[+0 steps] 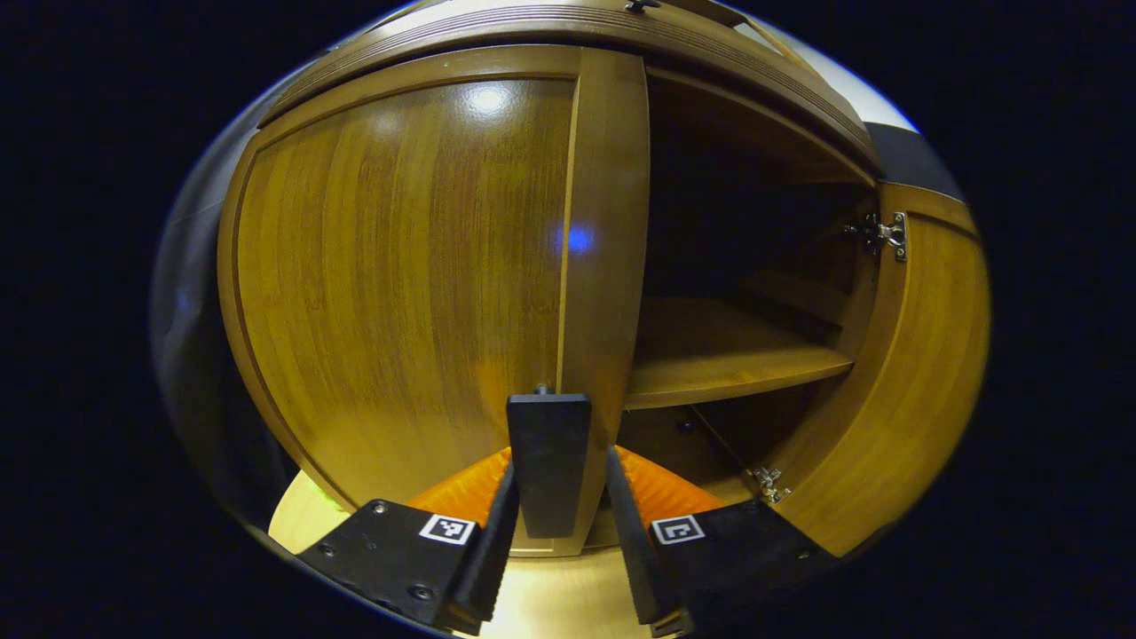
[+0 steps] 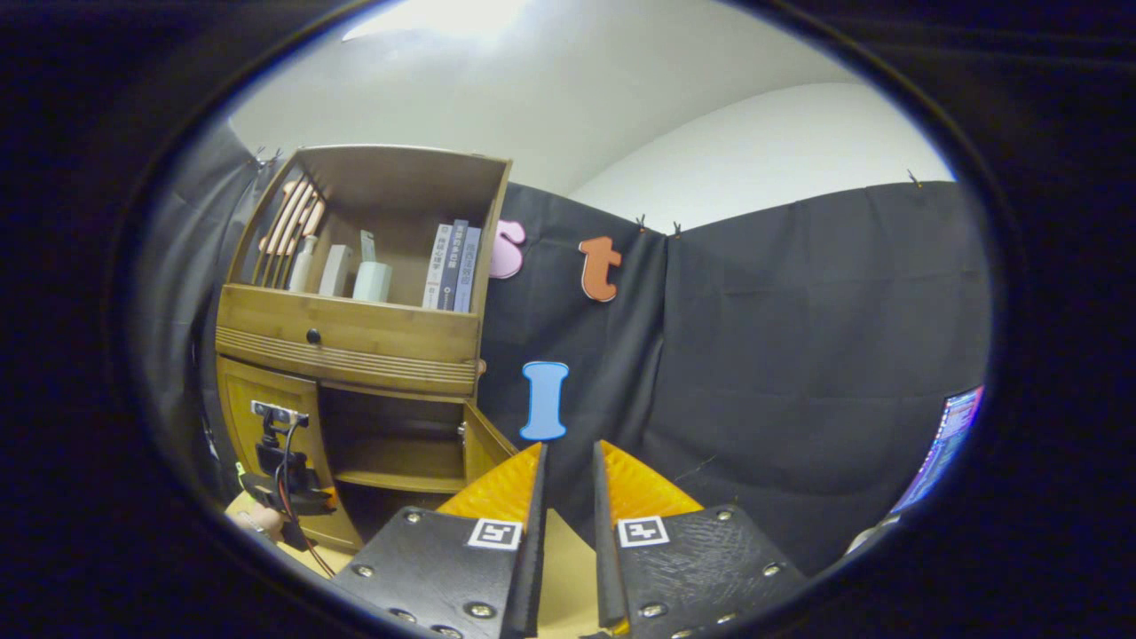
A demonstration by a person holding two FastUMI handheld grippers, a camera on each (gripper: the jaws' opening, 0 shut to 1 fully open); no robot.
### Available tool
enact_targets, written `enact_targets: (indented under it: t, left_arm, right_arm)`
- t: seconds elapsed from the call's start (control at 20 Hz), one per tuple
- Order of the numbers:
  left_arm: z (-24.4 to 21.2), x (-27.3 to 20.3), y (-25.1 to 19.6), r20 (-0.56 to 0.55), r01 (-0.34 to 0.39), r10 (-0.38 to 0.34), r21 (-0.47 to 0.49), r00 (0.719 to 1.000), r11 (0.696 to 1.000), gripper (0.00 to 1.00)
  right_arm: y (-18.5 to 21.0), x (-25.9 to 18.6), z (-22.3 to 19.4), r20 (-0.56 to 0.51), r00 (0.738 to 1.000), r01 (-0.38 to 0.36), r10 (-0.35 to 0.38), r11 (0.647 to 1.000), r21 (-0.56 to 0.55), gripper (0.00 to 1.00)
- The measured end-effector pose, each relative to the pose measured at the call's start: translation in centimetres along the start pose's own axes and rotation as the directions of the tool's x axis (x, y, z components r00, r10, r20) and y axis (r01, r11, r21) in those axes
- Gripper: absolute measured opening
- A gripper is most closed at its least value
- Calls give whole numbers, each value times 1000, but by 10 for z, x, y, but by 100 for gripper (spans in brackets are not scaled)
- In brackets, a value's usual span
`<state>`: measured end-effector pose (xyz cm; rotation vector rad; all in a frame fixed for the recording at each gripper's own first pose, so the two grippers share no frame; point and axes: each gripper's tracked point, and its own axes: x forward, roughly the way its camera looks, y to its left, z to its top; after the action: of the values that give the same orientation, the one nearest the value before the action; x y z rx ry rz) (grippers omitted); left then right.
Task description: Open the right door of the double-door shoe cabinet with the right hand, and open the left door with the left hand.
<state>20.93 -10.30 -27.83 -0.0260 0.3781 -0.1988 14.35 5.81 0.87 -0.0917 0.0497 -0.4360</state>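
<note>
Wooden left door (image 1: 399, 284) shut, handle (image 1: 548, 461) between left gripper (image 1: 555, 524) fingers

The shoe cabinet (image 2: 355, 382) stands on a pale wooden worktop (image 1: 550, 595), which runs under my left tool up to the cabinet's foot. In my right gripper view the same light worktop (image 2: 564, 568) shows between the fingers. On the cabinet's open top shelf (image 2: 355, 306) stand white containers (image 2: 371, 277) and upright books (image 2: 454, 266).
</note>
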Motion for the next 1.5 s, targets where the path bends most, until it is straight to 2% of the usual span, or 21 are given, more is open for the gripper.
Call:
enact_targets:
  t: [0.15, 0.2, 0.25, 0.3, 0.4, 0.55, 0.6, 0.65, 0.95, 1.0, 1.15, 1.2, 1.3, 1.35, 1.45, 1.5]
  left_arm:
    - [3, 1, 3, 10, -9, 9, -14, 1000, 1000, 39]
    - [0, 1, 3, 12, -9, 9, -14, 1000, 1000, 41]
    - [1, 1, 4, 11, -9, 9, 0, 1000, 1000, 36]
    - [0, 1, 6, 11, -13, 13, 15, 1000, 1000, 39]
    - [0, 0, 6, 12, -20, 20, 18, 1000, 1000, 33]
    - [0, -2, 6, 14, -23, 22, 23, 1000, 999, 32]
    - [0, -1, 6, 18, -21, 20, 27, 1000, 999, 31]
    - [1, -1, 6, 21, -18, 17, 28, 1000, 999, 31]
    - [2, 0, 5, 24, 6, -6, 21, 1000, 1000, 30]
    - [1, 0, 5, 24, 7, -7, 18, 1000, 1000, 27]
    - [2, 1, 5, 26, 4, -5, 10, 1000, 1000, 30]
    - [2, 0, 6, 26, 6, -6, 6, 1000, 1000, 27]
    - [3, -1, 5, 24, 7, -7, 0, 1000, 1000, 28]
    - [3, -1, 5, 23, 4, -4, -3, 1000, 1000, 28]
    - [3, 0, 6, 22, -2, 2, -10, 1000, 1000, 28]
    - [2, 0, 6, 21, -4, 5, -15, 1000, 1000, 28]
  right_arm:
    - [-4, 0, -2, 2, 1000, 4, -4, 1000, 12, 31]
    - [-7, -1, -3, 2, 1000, 6, -6, 1000, 15, 28]
    - [-9, -2, -4, -2, 1000, 5, -5, 1000, 18, 28]
    - [-10, -4, -6, -6, 1000, 4, -4, 1000, 20, 28]
    - [-11, -5, -8, -9, 1000, 1, -1, 1000, 22, 28]
    - [-11, -4, -9, -12, 1000, -10, 11, 1000, 27, 28]
    - [-9, -3, -9, -12, 1000, -17, 17, 999, 29, 31]
    - [-7, -3, -9, -12, 1000, -25, 25, 999, 31, 28]
    - [13, -4, -12, -14, 995, -96, 96, 995, 34, 28]
    - [18, -4, -13, -16, 994, -109, 110, 993, 34, 24]
    - [32, -4, -13, -19, 988, -150, 151, 988, 37, 35]
    - [36, -4, -13, -20, 987, -161, 162, 986, 40, 35]
    - [45, -6, -11, -19, 982, -187, 188, 981, 53, 38]
    - [49, -5, -11, -18, 980, -196, 197, 979, 57, 48]
    - [58, -5, -12, -18, 976, -214, 216, 975, 60, 46]
    - [64, -6, -12, -20, 973, -227, 228, 972, 63, 50]
